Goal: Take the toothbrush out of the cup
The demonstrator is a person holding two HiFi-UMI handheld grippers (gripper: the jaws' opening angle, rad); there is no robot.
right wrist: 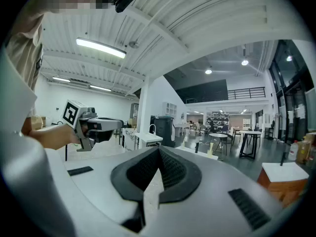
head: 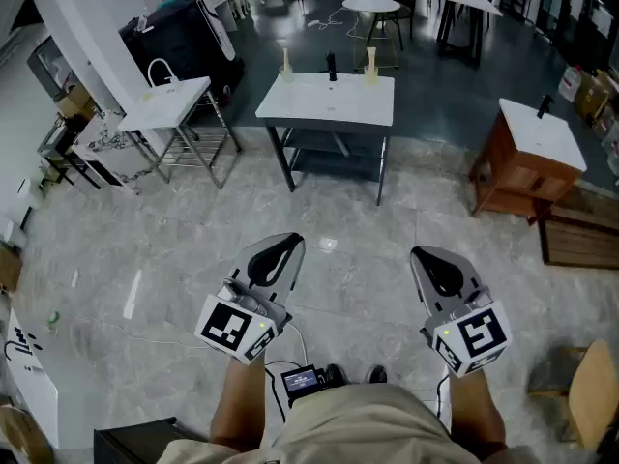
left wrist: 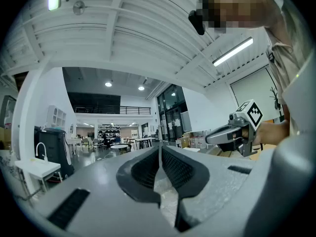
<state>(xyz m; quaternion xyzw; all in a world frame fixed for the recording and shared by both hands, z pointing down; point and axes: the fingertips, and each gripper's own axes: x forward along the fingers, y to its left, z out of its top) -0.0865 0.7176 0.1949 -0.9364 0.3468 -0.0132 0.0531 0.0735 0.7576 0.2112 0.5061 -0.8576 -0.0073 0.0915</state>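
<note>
A white-topped table (head: 329,100) stands a few steps ahead across the floor. Two pale upright items (head: 286,64) (head: 371,63) and a black tap (head: 331,67) stand at its back edge. They are too small to tell a cup or a toothbrush. My left gripper (head: 285,243) and right gripper (head: 427,257) are held side by side at waist height, well short of the table. Both are shut with nothing between the jaws. In the left gripper view the closed pads (left wrist: 160,148) meet, and the right gripper (left wrist: 213,138) shows at the right. The right gripper view shows its own closed pads (right wrist: 159,150).
A white sink stand (head: 172,102) is at the left of the table. A wooden cabinet with a white top (head: 527,153) is at the right. A black bin (head: 179,37) and a round table (head: 371,6) stand farther back. A wooden chair (head: 590,394) is at my right.
</note>
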